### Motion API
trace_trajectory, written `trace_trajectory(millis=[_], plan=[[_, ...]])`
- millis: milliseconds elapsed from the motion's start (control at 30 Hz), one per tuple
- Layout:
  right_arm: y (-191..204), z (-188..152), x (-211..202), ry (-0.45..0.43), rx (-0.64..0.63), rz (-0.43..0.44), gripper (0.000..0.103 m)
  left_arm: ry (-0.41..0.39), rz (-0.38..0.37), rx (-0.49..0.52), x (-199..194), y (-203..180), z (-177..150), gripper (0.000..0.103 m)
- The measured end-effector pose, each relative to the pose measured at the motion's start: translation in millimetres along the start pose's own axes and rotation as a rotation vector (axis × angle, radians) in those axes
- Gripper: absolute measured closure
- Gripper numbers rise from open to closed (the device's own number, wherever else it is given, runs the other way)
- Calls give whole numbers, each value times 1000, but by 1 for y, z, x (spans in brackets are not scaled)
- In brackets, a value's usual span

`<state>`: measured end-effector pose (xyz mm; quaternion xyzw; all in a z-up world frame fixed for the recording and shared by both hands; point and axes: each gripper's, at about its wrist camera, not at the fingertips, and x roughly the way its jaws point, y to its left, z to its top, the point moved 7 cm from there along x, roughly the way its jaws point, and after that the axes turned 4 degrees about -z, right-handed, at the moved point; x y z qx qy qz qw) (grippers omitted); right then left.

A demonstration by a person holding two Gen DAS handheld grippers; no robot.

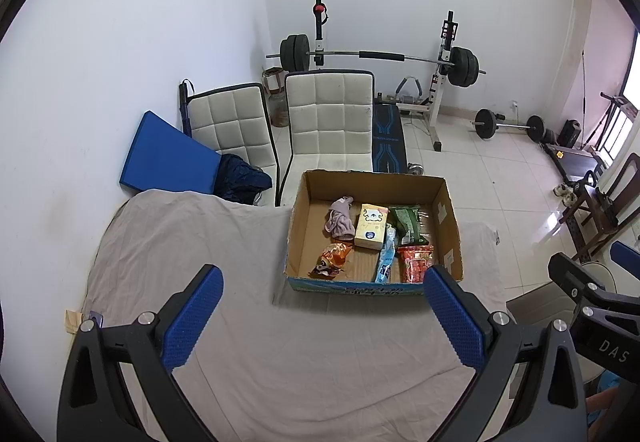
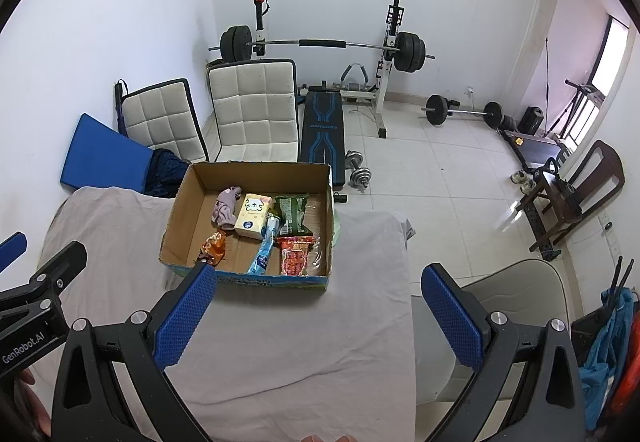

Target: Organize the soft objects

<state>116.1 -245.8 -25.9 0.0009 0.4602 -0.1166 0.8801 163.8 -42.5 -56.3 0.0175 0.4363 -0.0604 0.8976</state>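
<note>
Cardboard box point(image 1: 448, 210) is lying at my twelve o'clock; my left gripper point(image 1: 324, 282) and right gripper point(image 2: 320, 278) are both gaping empty, left nearer.

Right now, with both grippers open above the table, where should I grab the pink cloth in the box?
Pinch the bunched upper end of the pink cloth, coming straight down from above. It lies crumpled near the cardboard box far-left corner, tissue pack close on its right, so side approaches look blocked.
</note>
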Motion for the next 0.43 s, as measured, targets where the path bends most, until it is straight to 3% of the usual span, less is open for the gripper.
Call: trace_trajectory(millis=[433], plan=[[-2,1,-1,-5,4,-9,0,1,-10,4,-2,0,4,0]])
